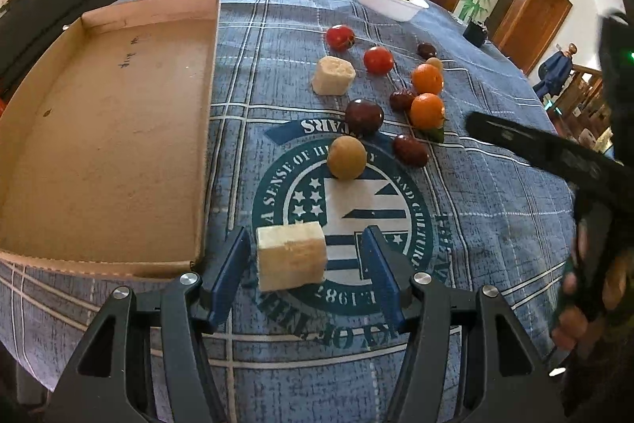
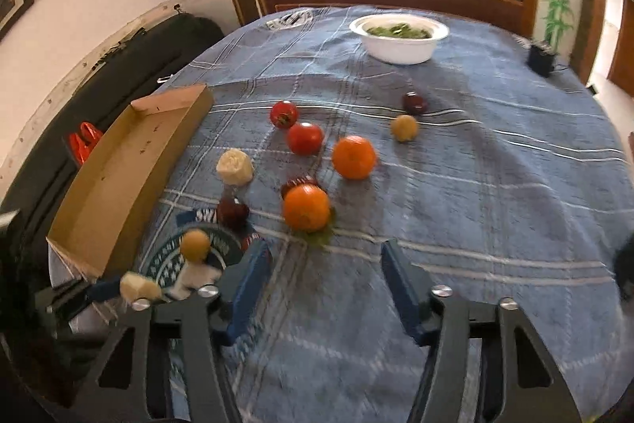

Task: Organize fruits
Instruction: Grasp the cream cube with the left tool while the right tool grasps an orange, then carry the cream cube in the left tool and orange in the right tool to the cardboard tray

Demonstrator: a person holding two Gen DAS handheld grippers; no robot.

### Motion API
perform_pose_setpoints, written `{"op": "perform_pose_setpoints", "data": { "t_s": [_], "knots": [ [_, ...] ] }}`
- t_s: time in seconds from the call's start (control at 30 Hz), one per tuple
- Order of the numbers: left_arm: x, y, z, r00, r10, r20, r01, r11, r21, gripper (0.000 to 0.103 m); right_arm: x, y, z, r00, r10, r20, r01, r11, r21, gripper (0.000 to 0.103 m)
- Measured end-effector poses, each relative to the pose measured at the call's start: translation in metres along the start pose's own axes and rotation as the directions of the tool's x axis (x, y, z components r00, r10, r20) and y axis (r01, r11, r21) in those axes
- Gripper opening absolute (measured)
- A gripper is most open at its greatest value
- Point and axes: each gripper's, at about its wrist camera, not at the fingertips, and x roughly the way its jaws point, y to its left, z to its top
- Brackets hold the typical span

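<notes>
Left gripper [image 1: 305, 264] straddles the near pale block [image 1: 291, 255], jaws released, blue pads clear of it on both sides. Block sits on the cloth [image 1: 495, 185] just right of the empty box [image 1: 103, 129]. Right gripper [image 2: 327, 284] is also released, nothing between its jaws, nearest orange [image 2: 306, 207] just beyond them. My take: centre the block, drop lower, clamp the flat sides squarely, lift clear of the box wall, then set it in.
</notes>
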Motion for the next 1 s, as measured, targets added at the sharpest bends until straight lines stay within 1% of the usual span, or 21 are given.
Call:
{"op": "perform_pose_setpoints", "data": {
  "t_s": [0.07, 0.13, 0.23, 0.27, 0.3, 0.33, 0.4, 0.47, 0.57, 0.63, 0.83, 1.0],
  "knots": [
    [0.004, 0.004, 0.0, 1.0, -0.009, -0.016, 0.009, 1.0, 0.0, 0.056, 0.014, 0.002, 0.006, 1.0, 0.012, -0.02, -0.012, 1.0, 0.004, 0.056],
    [0.003, 0.006, 0.0, 1.0, -0.011, -0.008, 0.012, 1.0, 0.008, 0.052, 0.025, 0.004, 0.012, 0.999, 0.008, -0.033, -0.008, 1.0, 0.003, 0.056],
    [0.002, 0.009, 0.0, 1.0, -0.016, -0.008, 0.016, 1.0, 0.009, 0.045, 0.043, 0.003, 0.017, 0.998, 0.008, -0.062, -0.007, 1.0, 0.004, 0.056],
    [0.002, 0.01, -0.001, 1.0, -0.014, -0.006, 0.014, 1.0, 0.007, 0.041, 0.046, 0.004, 0.017, 0.998, 0.008, -0.068, -0.008, 1.0, 0.003, 0.055],
    [0.002, 0.012, -0.001, 1.0, -0.012, -0.004, 0.012, 1.0, 0.005, 0.038, 0.051, 0.004, 0.018, 0.997, 0.008, -0.077, -0.008, 1.0, 0.003, 0.053],
    [0.001, 0.013, -0.001, 1.0, -0.02, -0.003, 0.02, 1.0, 0.001, 0.037, 0.055, 0.004, 0.018, 0.996, 0.007, -0.084, -0.007, 1.0, 0.003, 0.049],
    [0.001, 0.014, 0.0, 0.999, -0.034, -0.004, 0.034, 0.999, -0.002, 0.032, 0.059, 0.005, 0.017, 0.997, 0.002, -0.083, -0.003, 1.0, -0.003, 0.039],
    [0.001, 0.013, 0.001, 1.0, -0.027, -0.004, 0.027, 1.0, -0.003, 0.032, 0.056, 0.007, 0.017, 0.997, 0.007, -0.076, -0.007, 1.0, -0.01, 0.035],
    [-0.002, 0.007, 0.001, 1.0, -0.018, 0.002, 0.018, 1.0, 0.008, 0.032, 0.047, 0.008, 0.016, 0.999, -0.001, -0.054, 0.0, 1.0, -0.014, 0.034],
    [-0.006, 0.003, 0.002, 1.0, -0.022, 0.006, 0.022, 1.0, 0.013, 0.032, 0.038, 0.007, 0.014, 0.999, 0.012, -0.039, -0.012, 1.0, -0.006, 0.034],
    [-0.016, -0.014, 0.004, 1.0, 0.028, -0.002, -0.028, 0.999, 0.045, 0.032, 0.013, 0.006, 0.01, 0.999, 0.033, -0.004, -0.033, 0.999, 0.0, 0.034],
    [-0.024, -0.025, 0.004, 0.998, 0.06, 0.012, -0.061, 0.996, 0.065, 0.032, -0.001, 0.009, 0.003, 0.999, 0.048, 0.006, -0.048, 0.999, -0.001, 0.034]
  ]
}}
